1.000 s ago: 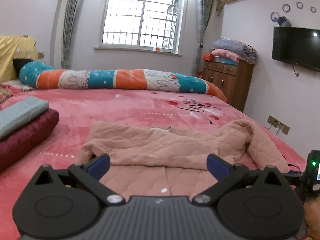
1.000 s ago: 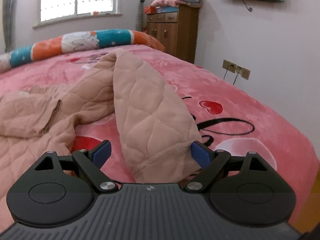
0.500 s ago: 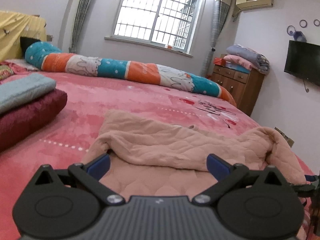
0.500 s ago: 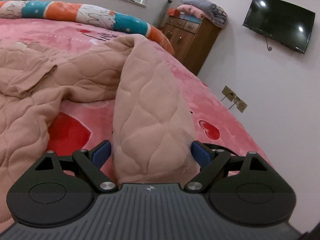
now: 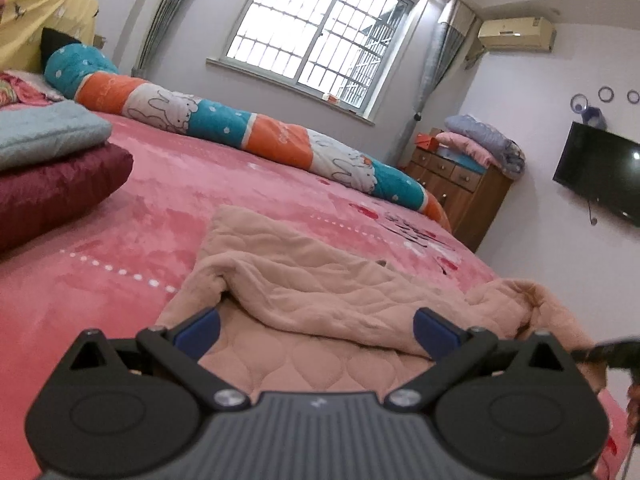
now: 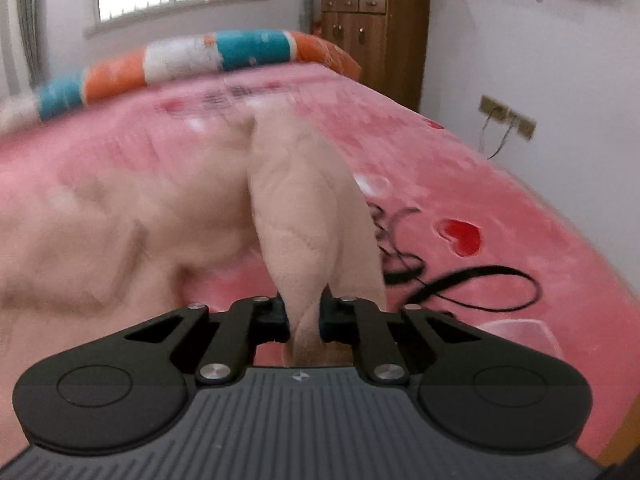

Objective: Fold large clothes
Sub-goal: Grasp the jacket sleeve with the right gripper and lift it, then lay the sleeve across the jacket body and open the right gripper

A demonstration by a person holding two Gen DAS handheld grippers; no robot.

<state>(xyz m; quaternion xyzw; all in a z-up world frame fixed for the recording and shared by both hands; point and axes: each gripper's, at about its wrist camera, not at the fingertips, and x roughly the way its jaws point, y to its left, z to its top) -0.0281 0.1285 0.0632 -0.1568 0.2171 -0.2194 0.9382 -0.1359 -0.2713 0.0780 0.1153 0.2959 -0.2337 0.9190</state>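
I am at the edge of a bed (image 5: 120, 248) covered in a pink blanket, and the folding has barely begun. A large, peach-coloured quilted garment (image 5: 320, 292) lies crumpled across the near part of the bed, bunched into a loose ridge with one flatter panel spread toward me. No neat fold shows in it yet; I judge that nearly all the work is left: spreading it flat, bringing in the sleeves, then folding the body.

My right tool (image 6: 304, 320) is pressed together, pinching a long, tube-like part of the garment, seemingly a sleeve (image 6: 308, 208), which rises from between the blue pads and runs away from me toward the rest of the cloth. That view is blurred, so finer detail is lost.

My left tool (image 5: 316, 326) is spread wide and holds nothing. It hangs low over the flat panel, its blue pads standing on either side of the bunched ridge without touching it.

The fabric looks thick, soft and padded, stitched in a scalloped pattern, and it slumps where it is not supported.
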